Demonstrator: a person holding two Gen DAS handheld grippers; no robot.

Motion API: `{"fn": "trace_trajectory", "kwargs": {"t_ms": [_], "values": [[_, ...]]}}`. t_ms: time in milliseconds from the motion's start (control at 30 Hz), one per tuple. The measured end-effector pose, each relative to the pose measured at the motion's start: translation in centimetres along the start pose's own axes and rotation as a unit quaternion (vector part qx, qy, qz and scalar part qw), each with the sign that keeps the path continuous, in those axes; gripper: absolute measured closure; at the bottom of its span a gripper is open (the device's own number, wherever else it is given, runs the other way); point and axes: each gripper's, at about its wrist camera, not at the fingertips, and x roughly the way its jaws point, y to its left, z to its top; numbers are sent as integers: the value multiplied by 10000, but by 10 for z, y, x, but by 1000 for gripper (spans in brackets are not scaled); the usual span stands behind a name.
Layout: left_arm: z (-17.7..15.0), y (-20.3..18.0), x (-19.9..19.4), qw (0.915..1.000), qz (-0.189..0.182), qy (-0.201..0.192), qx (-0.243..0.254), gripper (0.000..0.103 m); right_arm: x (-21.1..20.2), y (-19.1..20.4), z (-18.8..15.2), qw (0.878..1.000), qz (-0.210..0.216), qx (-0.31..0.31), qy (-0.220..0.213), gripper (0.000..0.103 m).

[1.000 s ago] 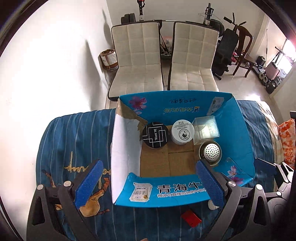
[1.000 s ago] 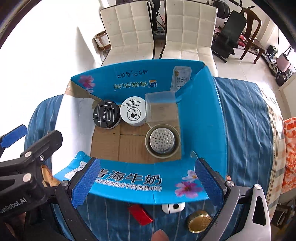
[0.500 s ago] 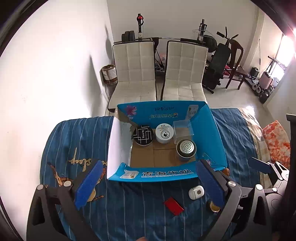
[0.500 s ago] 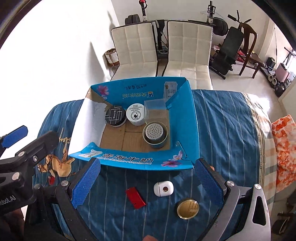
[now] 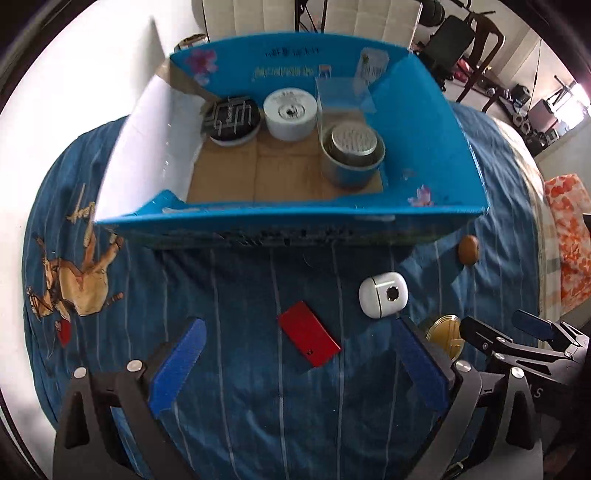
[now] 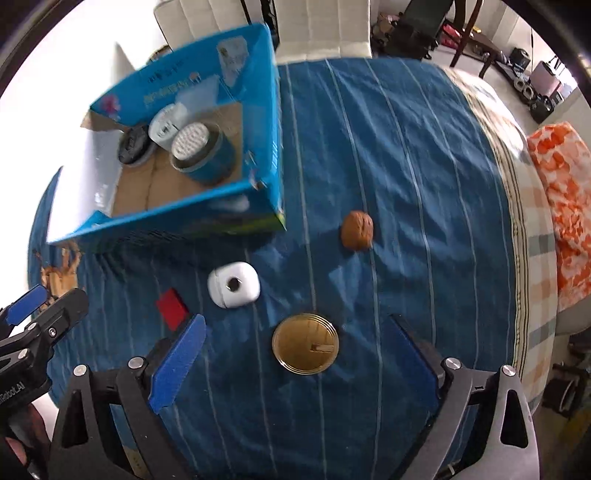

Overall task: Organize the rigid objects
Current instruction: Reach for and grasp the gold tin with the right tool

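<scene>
A blue cardboard box (image 5: 424, 110) on the blue bedspread holds a black round tin (image 5: 232, 118), a white round tin (image 5: 291, 112), a clear case (image 5: 343, 92) and a metal strainer cup (image 5: 352, 147). In front of it lie a red card (image 5: 308, 338), a white earbud case (image 5: 384, 299), a gold lid (image 6: 306, 343) and a walnut (image 6: 357, 229). My left gripper (image 5: 295, 363) is open above the red card. My right gripper (image 6: 291, 363) hangs over the gold lid, jaws wide but closing, with the lid between them untouched.
The bedspread (image 6: 388, 147) slopes off to an orange patterned pillow (image 6: 561, 192) at the right. Two white chairs (image 5: 373, 14) and exercise gear stand beyond the box. The right gripper's body (image 5: 524, 347) shows at the lower right of the left wrist view.
Both grippers pulled back from over the box and sank toward the bedspread. The red card, earbud case, gold lid and walnut now lie close below them.
</scene>
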Motion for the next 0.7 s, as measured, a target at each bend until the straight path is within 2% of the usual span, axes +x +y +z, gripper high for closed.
{"fn": "trace_trajectory", "kwargs": {"t_ms": [67,133,200,267,300,367,467,533,567,700], "values": [[-3,-11,23,9996,157,204,136,0,36,-11,-4,9991,0,170,391,11],[-5,-17,41,9985,281,391,264,0,66,-18,-9,9967,32,336,742,24],[-8,-23,53,9976,337,491,363,0,93,-23,-14,9922,-6,523,1128,31],[-9,-27,60,9969,384,559,408,6,106,-29,-17,9884,386,823,1220,31],[-8,-26,61,9968,406,553,411,6,110,-28,-16,9875,449,855,1247,32],[-6,-26,61,9965,435,559,453,6,113,-26,-13,9885,336,808,1233,32],[-4,-28,57,9961,459,495,567,6,117,-21,-14,9877,359,649,1378,38],[-1,-31,53,9955,510,447,664,6,121,-17,-17,9871,358,500,1479,53],[-1,-32,50,9954,491,441,689,6,121,-17,-18,9877,249,427,1481,56],[3,-38,43,9965,339,402,647,6,113,-42,-23,9871,228,585,1472,54]]}}
